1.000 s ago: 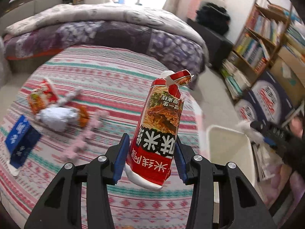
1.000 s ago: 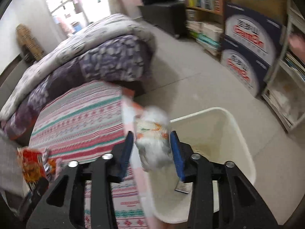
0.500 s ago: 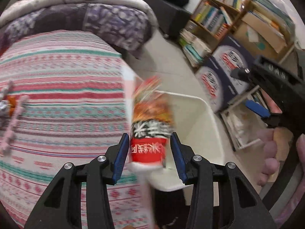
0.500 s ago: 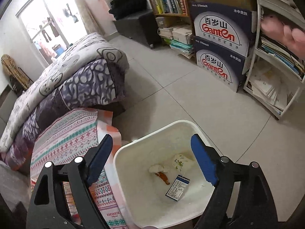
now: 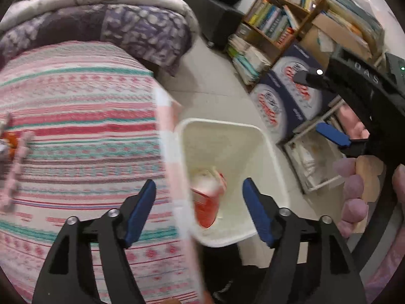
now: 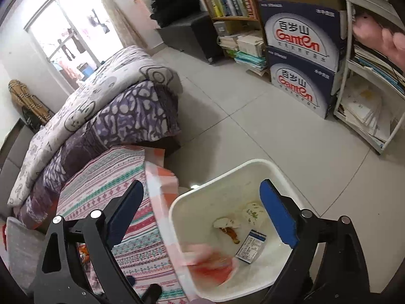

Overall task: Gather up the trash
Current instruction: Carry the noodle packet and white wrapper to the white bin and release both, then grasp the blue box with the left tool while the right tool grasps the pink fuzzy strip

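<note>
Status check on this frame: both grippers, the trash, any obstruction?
Left gripper jaws just opened, empty. Right gripper jaws just opened, empty. Red wrapper blurred inside the white bin. Nothing in the way.

My left wrist camera looks steeply down along its fingers, from close above the white plastic waste bin (image 5: 272,152) beside the striped pink-and-teal bedspread (image 5: 76,116). My right wrist camera looks down on the same bin (image 6: 177,202) and bedspread (image 6: 111,177), facing the bookshelves.
</note>
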`<state>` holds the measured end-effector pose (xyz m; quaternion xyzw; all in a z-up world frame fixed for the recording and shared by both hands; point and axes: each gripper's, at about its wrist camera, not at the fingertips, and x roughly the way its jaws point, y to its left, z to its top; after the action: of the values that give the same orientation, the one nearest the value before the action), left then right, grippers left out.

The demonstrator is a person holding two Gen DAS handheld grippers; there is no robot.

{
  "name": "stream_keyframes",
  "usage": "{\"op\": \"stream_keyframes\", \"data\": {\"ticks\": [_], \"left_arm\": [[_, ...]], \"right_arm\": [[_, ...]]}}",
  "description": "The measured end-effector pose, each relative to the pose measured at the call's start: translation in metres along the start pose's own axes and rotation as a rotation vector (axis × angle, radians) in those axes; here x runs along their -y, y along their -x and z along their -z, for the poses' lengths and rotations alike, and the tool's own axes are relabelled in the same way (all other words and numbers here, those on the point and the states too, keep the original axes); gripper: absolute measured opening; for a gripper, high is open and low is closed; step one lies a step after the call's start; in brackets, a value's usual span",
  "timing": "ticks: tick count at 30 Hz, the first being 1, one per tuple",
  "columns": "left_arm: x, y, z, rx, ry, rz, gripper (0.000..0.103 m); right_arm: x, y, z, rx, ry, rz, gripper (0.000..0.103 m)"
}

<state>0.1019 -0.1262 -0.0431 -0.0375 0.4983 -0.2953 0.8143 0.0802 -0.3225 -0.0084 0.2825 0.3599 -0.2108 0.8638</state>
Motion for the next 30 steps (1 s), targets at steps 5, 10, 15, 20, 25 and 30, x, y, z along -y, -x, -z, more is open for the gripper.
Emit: {"op": "stream_keyframes", "data": {"ticks": [5, 10, 15, 20, 25, 30], "left_arm": [[-0.043, 0.017, 0.001, -0.012, -0.032, -0.276, 0.078], [-0.102, 0.031, 0.006, -0.089, -0.042, -0.540, 0.081], [-0.165, 0.047, 0.011, -0.176, -0.059, -0.734, 0.085], [-0.235, 0.067, 0.020, -0.246, -0.051, -0.871, 0.091], [-0.300, 0.089, 0.027, -0.268, 0.069, -0.826, 0.093], [-0.338, 0.094, 0.037, -0.277, 0.159, -0.761, 0.093]], "right_arm": [[-0.042, -0.013, 0.022, -0.066, 0.128, -0.025, 0.091], [-0.085, -0.026, 0.050, -0.132, 0.248, -0.043, 0.093], [-0.122, -0.040, 0.078, -0.200, 0.337, -0.060, 0.094], [-0.161, -0.055, 0.110, -0.267, 0.436, -0.073, 0.094], [-0.190, -0.067, 0.136, -0.318, 0.492, -0.090, 0.095], [-0.212, -0.079, 0.157, -0.357, 0.523, -0.092, 0.095]]}}
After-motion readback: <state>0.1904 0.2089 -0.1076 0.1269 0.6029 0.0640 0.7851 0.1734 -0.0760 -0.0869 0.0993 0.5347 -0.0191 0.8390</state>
